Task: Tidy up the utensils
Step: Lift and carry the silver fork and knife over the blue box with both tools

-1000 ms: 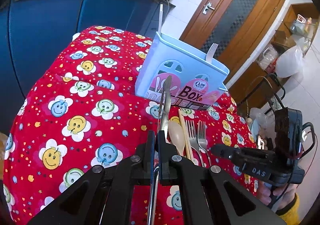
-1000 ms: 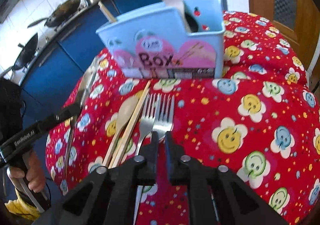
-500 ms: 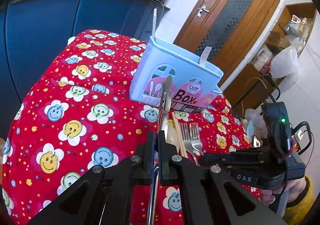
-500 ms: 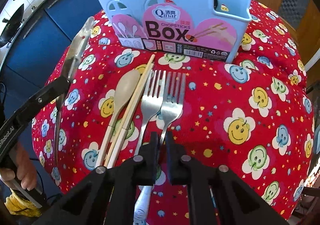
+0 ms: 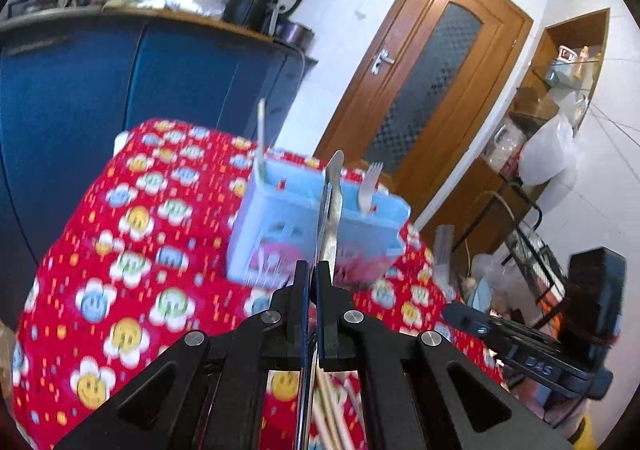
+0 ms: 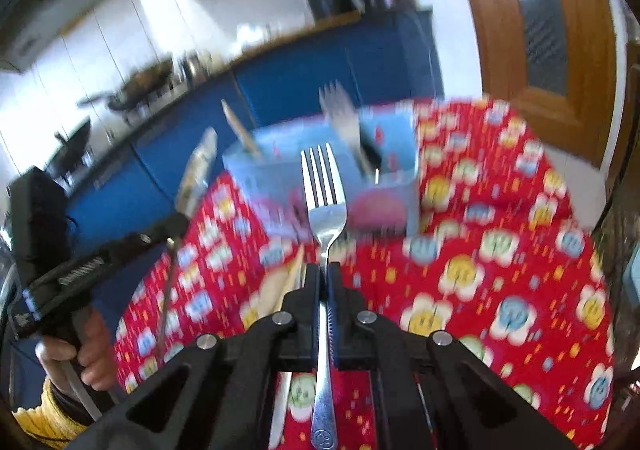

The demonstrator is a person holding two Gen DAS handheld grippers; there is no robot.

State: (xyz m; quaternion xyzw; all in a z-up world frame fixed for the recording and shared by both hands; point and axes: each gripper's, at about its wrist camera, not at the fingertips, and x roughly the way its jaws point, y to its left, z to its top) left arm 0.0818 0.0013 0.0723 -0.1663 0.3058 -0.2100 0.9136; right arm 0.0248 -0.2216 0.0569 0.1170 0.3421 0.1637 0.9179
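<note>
My left gripper (image 5: 312,274) is shut on a metal spoon (image 5: 334,185), which it holds edge-on in front of the light-blue utensil box (image 5: 276,234). One chopstick (image 5: 261,137) and a fork (image 5: 370,185) stand in that box. My right gripper (image 6: 324,274) is shut on a steel fork (image 6: 324,201), raised above the red smiley tablecloth (image 6: 500,250) with its tines toward the box (image 6: 384,177). A wooden spoon and chopsticks (image 6: 282,286) lie on the cloth below. In the right wrist view, the left gripper (image 6: 176,221) with its spoon (image 6: 196,173) is on the left.
Blue cabinets (image 5: 80,97) stand behind the table, with a wok (image 6: 140,85) and a kettle (image 5: 260,5) on the counter. A wooden door (image 5: 424,81) is behind the box. Shelves and bags (image 5: 548,153) crowd the right side. A hand (image 6: 80,362) holds the left gripper's handle.
The right gripper has taken one fork off the cloth and lifted it. Both grippers have risen and tilted up, so the box now sits lower and farther in both views.
</note>
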